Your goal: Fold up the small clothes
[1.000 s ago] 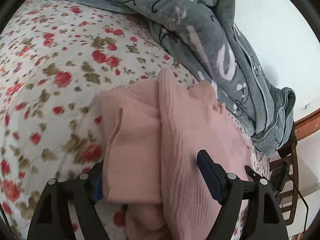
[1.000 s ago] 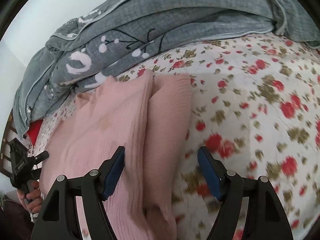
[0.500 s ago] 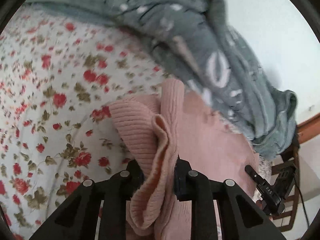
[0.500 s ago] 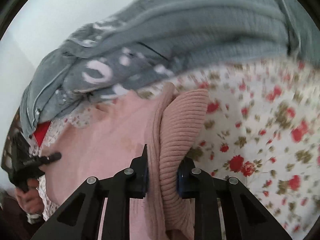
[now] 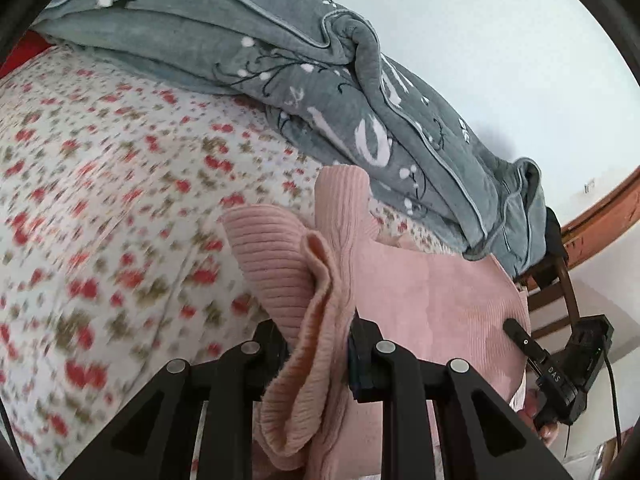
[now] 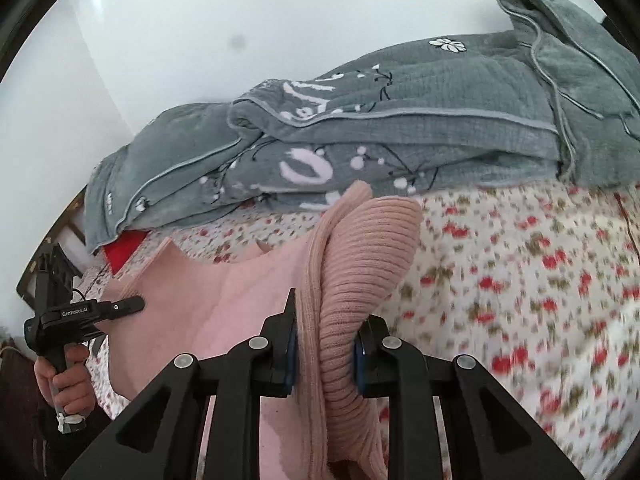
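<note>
A pink ribbed knit sweater [image 5: 432, 292] lies on the floral bedsheet [image 5: 100, 200]. My left gripper [image 5: 318, 344] is shut on a bunched, ribbed edge of it and holds that edge raised off the bed. My right gripper [image 6: 324, 344] is shut on another ribbed edge of the same sweater [image 6: 360, 264], also lifted. The sweater's body [image 6: 224, 312] stretches between the two grippers. Each view shows the other gripper at the far end: the right one in the left wrist view [image 5: 560, 364], the left one in the right wrist view [image 6: 80, 316].
A rumpled grey quilt [image 5: 320, 80] with white and black flower print lies along the back of the bed, also in the right wrist view [image 6: 400, 140]. A white wall rises behind it. A wooden chair [image 5: 560, 292] stands at the bed's end. Something red [image 6: 124, 248] shows under the quilt.
Both grippers were open over the flat sweater a second ago. They closed on its ribbed edges and have lifted them; the views have tilted up toward the quilt and wall.
</note>
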Demonstrator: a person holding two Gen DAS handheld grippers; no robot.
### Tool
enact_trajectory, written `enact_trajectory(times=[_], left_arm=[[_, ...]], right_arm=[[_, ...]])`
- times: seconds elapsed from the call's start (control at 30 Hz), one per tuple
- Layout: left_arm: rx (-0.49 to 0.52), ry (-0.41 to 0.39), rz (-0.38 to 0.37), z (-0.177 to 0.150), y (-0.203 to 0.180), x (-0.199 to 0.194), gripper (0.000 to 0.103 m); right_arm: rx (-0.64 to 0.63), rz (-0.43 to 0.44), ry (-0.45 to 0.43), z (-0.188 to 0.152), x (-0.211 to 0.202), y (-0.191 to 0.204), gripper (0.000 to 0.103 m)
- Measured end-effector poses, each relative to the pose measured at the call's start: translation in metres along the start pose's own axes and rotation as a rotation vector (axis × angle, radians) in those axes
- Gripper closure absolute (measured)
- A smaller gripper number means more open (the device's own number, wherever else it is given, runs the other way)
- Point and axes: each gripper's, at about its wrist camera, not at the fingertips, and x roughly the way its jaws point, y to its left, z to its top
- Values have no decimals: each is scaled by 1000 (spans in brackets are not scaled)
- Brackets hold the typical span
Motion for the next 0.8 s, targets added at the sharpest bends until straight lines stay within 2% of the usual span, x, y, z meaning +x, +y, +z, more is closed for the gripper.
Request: enact_trajectory(times=[0.2,0.33,0.4,0.43,0.47,0.53,0.57,0.63,0.8], left_arm=[[29,47,-7,-52,27,-12,82],[44,93,84,-80,49,15,79],[34,94,105,-85,62,22,69],[23,90,115,-87,69,24,56],[6,79,124,-88,76,24,48],[-6,56,104,-88,85,18,45],[-3,54,112,-88,84,15,39],[23,36,168,-87,84,8,35],[115,-22,228,-84,64,-10,34]], right_arm=[[34,12,61,-66,-12,-5,81],[9,-108,140,-111,15,-17,79],[38,-145,163,-130,27,-33,69],[55,-143,150,-134,28,-40,64],[75,-140,131,-137,26,-47,53],[69,-155,132,-137,23,-50,50],[51,-163,137,-135,20,-48,47],[-2,-204,124,-130,9,-44,44],[-69,-284,57,-116,-13,-34,43]])
